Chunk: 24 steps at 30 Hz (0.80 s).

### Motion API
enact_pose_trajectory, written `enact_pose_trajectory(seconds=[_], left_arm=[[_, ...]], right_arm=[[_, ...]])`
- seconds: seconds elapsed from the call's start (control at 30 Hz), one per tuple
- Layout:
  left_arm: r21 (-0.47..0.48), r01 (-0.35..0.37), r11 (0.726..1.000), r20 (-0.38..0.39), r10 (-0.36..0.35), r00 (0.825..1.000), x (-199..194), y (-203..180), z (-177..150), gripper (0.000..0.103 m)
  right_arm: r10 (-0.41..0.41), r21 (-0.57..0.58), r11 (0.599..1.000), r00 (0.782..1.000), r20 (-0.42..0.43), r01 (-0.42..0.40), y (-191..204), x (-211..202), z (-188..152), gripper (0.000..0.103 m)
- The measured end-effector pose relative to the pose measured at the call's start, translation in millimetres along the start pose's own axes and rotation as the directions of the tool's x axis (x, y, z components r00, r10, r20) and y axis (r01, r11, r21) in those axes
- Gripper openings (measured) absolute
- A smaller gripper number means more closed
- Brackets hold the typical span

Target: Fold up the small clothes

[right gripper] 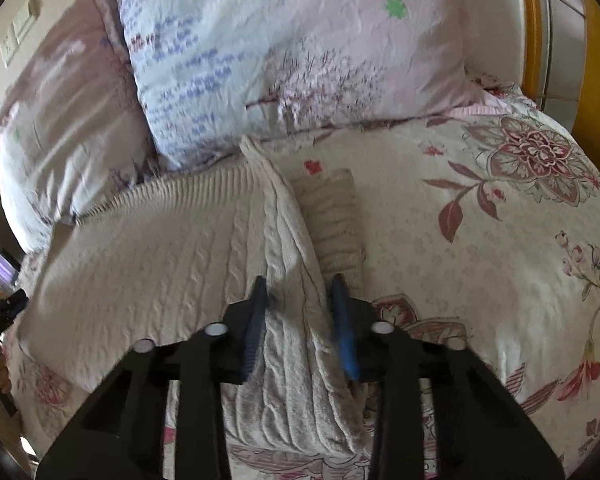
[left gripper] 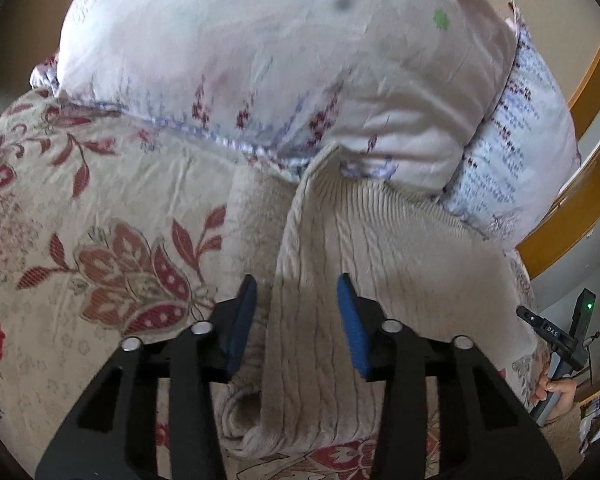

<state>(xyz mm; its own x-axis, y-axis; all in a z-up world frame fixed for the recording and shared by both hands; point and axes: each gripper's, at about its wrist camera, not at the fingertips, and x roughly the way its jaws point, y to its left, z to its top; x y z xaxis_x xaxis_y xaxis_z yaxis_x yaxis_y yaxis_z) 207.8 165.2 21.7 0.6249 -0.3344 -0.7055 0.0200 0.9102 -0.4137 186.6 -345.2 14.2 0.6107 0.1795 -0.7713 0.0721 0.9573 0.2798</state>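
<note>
A cream cable-knit sweater (left gripper: 380, 248) lies on a floral bedspread (left gripper: 100, 208); it also shows in the right wrist view (right gripper: 160, 264). My left gripper (left gripper: 298, 320) is open, its blue pads either side of a raised fold along the sweater's left edge. My right gripper (right gripper: 300, 320) has its blue pads close around a raised fold on the sweater's right edge, with knit bunched between them. A sleeve (right gripper: 332, 216) lies beside that fold. The other gripper (left gripper: 552, 336) shows at the far right of the left wrist view.
Two pale printed pillows (left gripper: 260, 60) (right gripper: 292, 52) lean at the head of the bed, touching the sweater's ribbed hem. A wooden bed frame (left gripper: 572, 208) curves on the right; it also shows in the right wrist view (right gripper: 592, 60). The bedspread in the right wrist view (right gripper: 480, 240) extends right.
</note>
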Motion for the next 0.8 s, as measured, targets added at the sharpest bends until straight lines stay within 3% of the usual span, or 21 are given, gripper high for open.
enact_pose_trajectory(seconds=[0.13, 0.17, 0.4, 0.53, 0.8], left_arm=[[0.014, -0.002, 1.0, -0.03, 0.002, 1.0, 6.5, -0.1, -6.1, 0.01], [0.013, 0.003, 1.0, -0.036, -0.002, 0.999, 6.9, 0.5, -6.5, 0.008], [-0.013, 0.06, 0.998, -0.032, -0.061, 0.998, -8.9, 8.1, -8.2, 0.006], [-0.041, 0.091, 0.995, -0.034, -0.093, 0.995, -17.9, 16.7, -12.9, 0.006], [-0.064, 0.079, 0.995, -0.054, -0.082, 0.995, -8.2, 22.7, -19.3, 0.012]], right_arm=[[-0.015, -0.041, 0.999, 0.999, 0.03, 0.016, 6.9, -5.5, -4.1, 0.012], [-0.017, -0.048, 0.999, 0.999, 0.041, 0.019, 8.6, -9.1, -4.6, 0.012], [-0.007, -0.029, 1.0, 0.997, 0.083, 0.01, 10.2, -33.0, -6.7, 0.011], [-0.024, -0.011, 1.0, 0.998, 0.066, 0.024, 7.7, -38.8, -15.6, 0.011], [-0.108, -0.024, 0.994, 0.994, 0.0, 0.108, 9.4, -16.7, -20.4, 0.015]])
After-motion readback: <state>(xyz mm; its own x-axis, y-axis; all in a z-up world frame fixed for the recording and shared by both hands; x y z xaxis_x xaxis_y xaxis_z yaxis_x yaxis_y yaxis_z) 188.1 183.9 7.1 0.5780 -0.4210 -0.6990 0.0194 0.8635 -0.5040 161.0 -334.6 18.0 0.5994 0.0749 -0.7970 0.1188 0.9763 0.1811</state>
